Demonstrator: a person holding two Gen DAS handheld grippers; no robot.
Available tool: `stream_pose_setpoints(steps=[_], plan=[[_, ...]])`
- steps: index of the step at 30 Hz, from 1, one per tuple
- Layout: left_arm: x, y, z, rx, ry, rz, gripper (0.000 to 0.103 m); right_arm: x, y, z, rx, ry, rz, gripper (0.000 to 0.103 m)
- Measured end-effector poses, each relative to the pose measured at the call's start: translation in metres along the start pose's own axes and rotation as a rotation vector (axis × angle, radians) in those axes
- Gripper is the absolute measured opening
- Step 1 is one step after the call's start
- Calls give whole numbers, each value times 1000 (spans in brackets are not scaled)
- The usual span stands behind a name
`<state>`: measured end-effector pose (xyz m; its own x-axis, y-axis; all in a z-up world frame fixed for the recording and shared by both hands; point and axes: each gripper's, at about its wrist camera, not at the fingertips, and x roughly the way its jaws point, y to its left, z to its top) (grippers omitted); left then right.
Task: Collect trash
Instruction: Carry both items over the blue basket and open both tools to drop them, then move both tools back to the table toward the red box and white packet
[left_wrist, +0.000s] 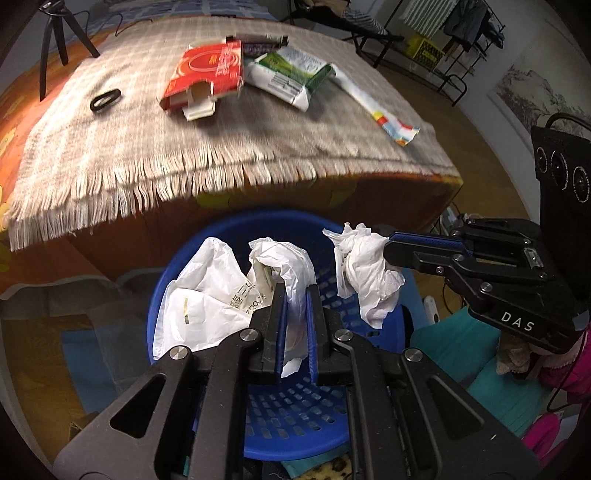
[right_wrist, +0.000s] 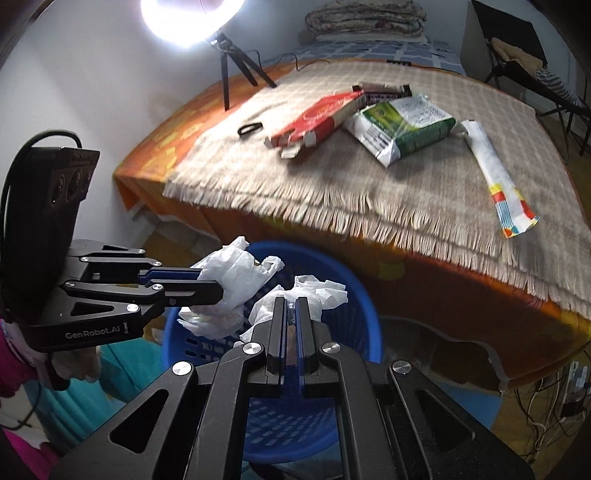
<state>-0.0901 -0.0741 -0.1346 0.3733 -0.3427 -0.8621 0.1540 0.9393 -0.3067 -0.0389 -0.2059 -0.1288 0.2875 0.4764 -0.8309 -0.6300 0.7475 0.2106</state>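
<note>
Four wrappers litter my fringed beige checked cloth; left gripper pinches white plastic bag, right gripper clamps crumpled white tissue, over blue perforated plastic basket.

Ring lamp glares top-left; fisheye edges bend; bed motion-blurred.

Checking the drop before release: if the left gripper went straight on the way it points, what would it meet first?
Probably the blue basket: the left gripper, shut on a white plastic bag, points down into it. Depth is unclear.
</note>
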Motion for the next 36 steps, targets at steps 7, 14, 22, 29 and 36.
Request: stream_pose_setpoints(steps=[7, 14, 22, 29, 36], plan=[[15, 5, -6, -9, 59, 18, 17, 16, -2, -8, -1, 53, 9, 3], [12, 12, -7, -36, 50, 52, 47, 24, -3, -9, -5, 83, 2, 5], [10, 23, -7, -71, 53, 65, 47, 25, -6, -8, 0, 73, -26, 54], [5, 26, -2, -88, 33, 72, 62, 23, -11, -8, 13, 77, -51, 55], [-2, 29, 18, -102, 11, 72, 65, 8, -23, 4, 64, 33, -90, 68]])
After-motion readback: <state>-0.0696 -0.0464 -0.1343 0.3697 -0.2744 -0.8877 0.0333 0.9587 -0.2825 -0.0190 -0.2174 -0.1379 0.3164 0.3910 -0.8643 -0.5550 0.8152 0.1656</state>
